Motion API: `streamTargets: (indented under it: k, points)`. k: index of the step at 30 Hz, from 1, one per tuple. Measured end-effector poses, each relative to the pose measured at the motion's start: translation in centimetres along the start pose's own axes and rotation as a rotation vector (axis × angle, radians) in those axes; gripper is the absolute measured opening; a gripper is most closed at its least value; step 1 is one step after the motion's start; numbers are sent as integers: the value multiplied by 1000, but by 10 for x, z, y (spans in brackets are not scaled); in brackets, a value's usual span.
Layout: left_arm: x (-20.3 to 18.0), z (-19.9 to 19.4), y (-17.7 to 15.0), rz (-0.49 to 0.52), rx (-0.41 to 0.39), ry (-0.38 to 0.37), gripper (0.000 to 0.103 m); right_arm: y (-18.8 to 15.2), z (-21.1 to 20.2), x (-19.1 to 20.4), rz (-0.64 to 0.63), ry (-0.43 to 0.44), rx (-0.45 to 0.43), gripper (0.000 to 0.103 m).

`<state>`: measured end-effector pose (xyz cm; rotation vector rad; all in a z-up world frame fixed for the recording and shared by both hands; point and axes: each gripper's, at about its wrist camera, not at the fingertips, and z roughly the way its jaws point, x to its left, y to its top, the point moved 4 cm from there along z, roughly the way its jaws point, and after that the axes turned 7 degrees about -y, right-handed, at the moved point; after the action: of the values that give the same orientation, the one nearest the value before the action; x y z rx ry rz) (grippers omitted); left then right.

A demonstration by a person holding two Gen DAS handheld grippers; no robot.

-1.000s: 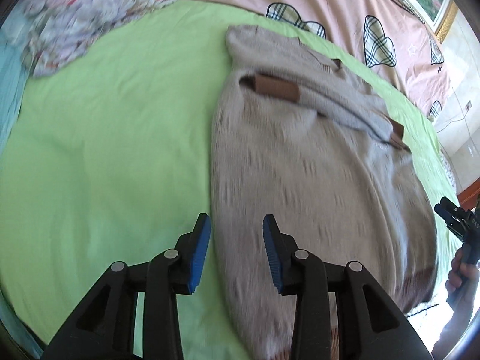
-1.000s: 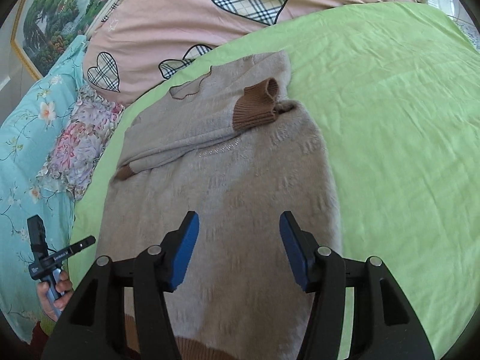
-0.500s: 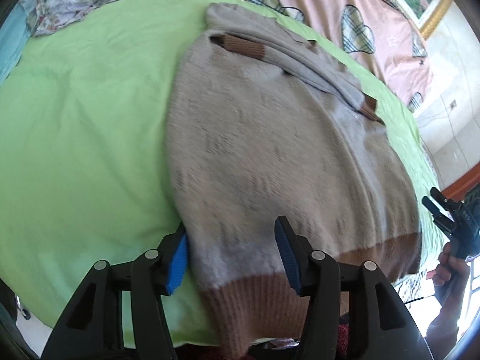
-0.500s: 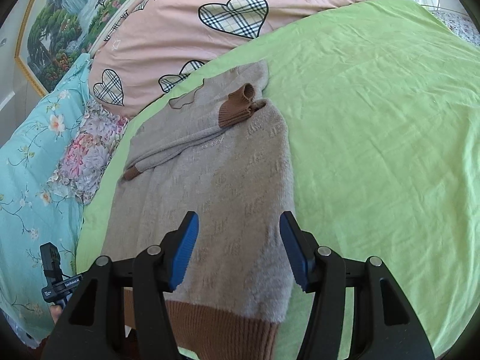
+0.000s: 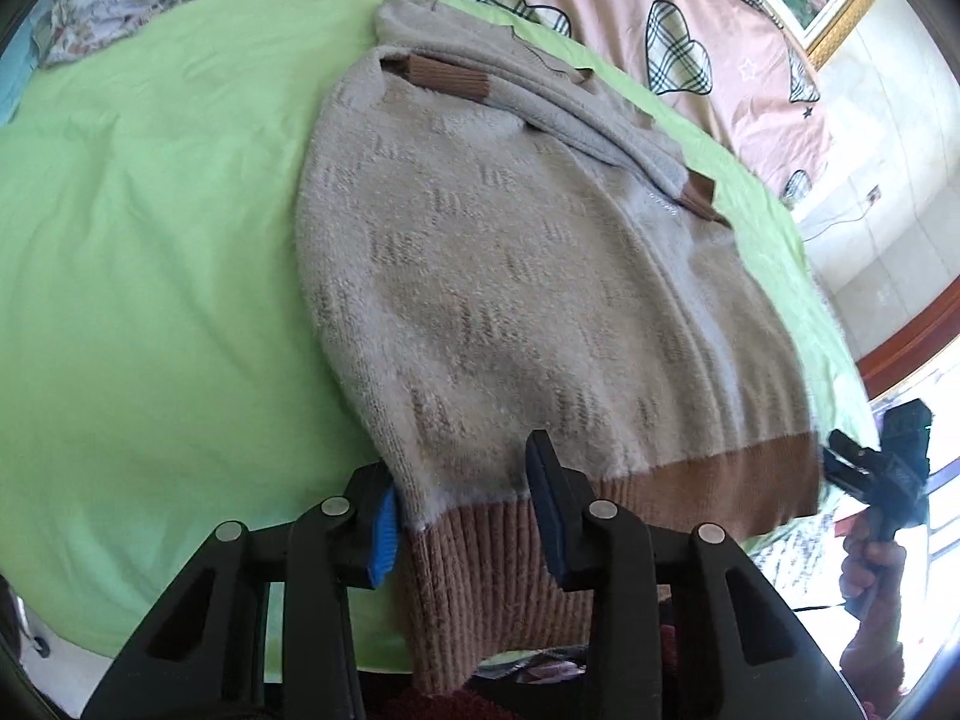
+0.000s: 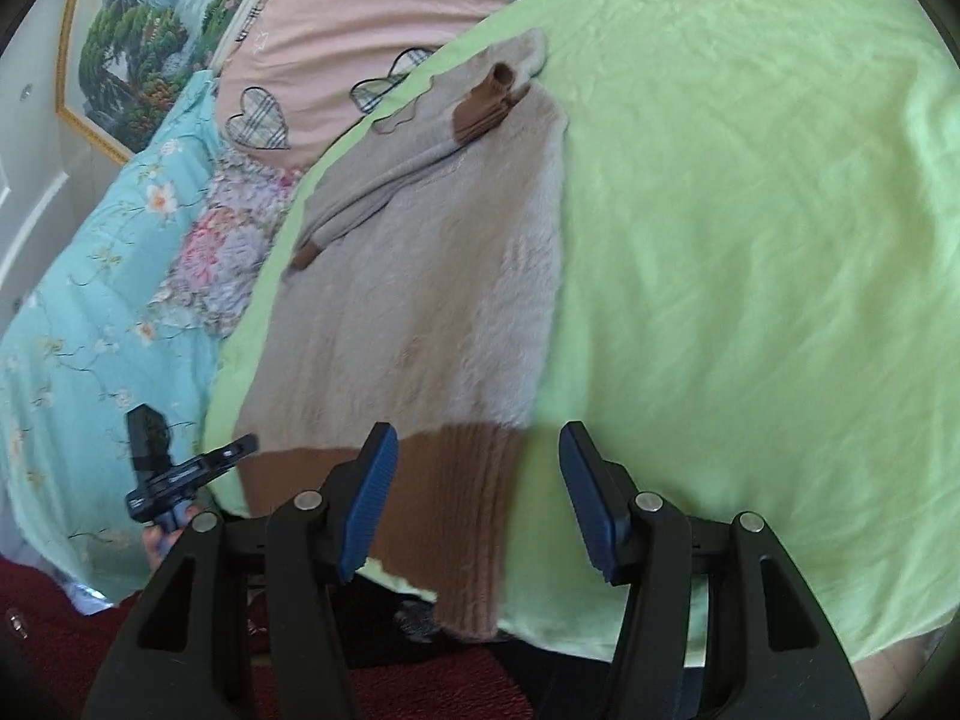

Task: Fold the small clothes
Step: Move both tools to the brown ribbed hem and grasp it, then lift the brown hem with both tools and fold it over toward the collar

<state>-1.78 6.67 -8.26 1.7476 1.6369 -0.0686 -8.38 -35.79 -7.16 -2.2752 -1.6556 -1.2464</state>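
From my left wrist view, the sweater's brown hem (image 5: 480, 576) runs behind the left gripper's fingers (image 5: 561, 516), so I can't tell whether the pads press it. My right view is smeared across the sweater (image 6: 420, 300); the bed's (image 6: 750, 240) near edge drops out of frame.

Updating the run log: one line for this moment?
left gripper: closing on sweater hem corner | right gripper: open at other corner | sleeves folded

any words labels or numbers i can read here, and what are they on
No text can be read in either view.
White lettering on the side of the left gripper, seen from the right wrist: too small and blurred to read.
Sweater: woven marks only, no legible label.
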Motion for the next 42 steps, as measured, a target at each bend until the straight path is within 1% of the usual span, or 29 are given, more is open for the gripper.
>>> streamTargets:
  k: [1,2,3,4,5,7,8,11,13,16,18,19,20,21,22,23,24,25,26,28,30,33,37,40,42]
  points:
    - [1,1,1,-1,8,-11,20,1,4,2,5,20,0,58]
    - [1,1,1,0,13,-20,12,1,7,4,3,28,0,57]
    - [2,0,1,1,13,-25,12,2,11,7,-7,21,3,49]
    - [2,-2,1,6,8,-24,10,2,15,9,-16,7,13,37]
    - [2,-4,1,12,7,-20,9,1,21,9,-18,-10,48,9]
    - [2,-13,1,28,-1,-8,8,-1,20,8,-25,-26,56,10]
    - [2,-18,1,30,-8,-9,6,-1,14,9,-43,-40,49,10]
    - [7,-32,0,35,-17,-20,6,-5,-9,2,-72,-70,33,9]
    - [16,-28,-3,22,7,-11,7,-8,-13,-3,-76,-83,38,9]
    - [27,-17,-7,-20,55,-24,10,-8,-5,-9,-56,-60,62,9]
    - [27,-17,-7,-28,59,-40,14,-7,1,-8,-34,-45,69,13]
    - [26,-16,-8,-25,75,-51,22,-7,2,-7,-33,-39,74,15]
    - [24,-13,-9,-21,90,-66,25,-7,2,-4,-39,-30,76,22]
    - [22,-12,-9,-17,89,-69,24,-7,2,-2,-46,-22,74,26]
    - [16,-9,-9,7,82,-70,22,-7,3,-1,-55,-20,74,26]
    - [11,-8,-11,31,77,-62,9,-8,5,2,-68,-21,77,26]
    - [6,-7,-11,58,73,-52,8,-8,7,5,-77,-26,78,20]
    - [0,-9,-10,80,58,-40,7,-7,8,7,-81,-29,74,10]
    - [-2,-12,-9,90,46,-39,7,-7,7,9,-78,-20,70,9]
    - [-4,-21,-7,99,22,-45,7,-6,2,10,-78,-8,46,9]
    - [-1,-29,-3,91,3,-55,7,-2,-6,7,-62,23,19,9]
    - [0,-45,12,77,-48,-70,6,5,-15,8,-48,70,-24,9]
    - [-5,-67,43,75,-141,-87,6,24,-25,22,-51,130,-101,9]
    - [-10,-75,68,89,-207,-96,6,46,-31,34,-47,180,-165,9]
    - [-15,-76,92,95,-251,-102,6,67,-31,41,-51,201,-200,9]
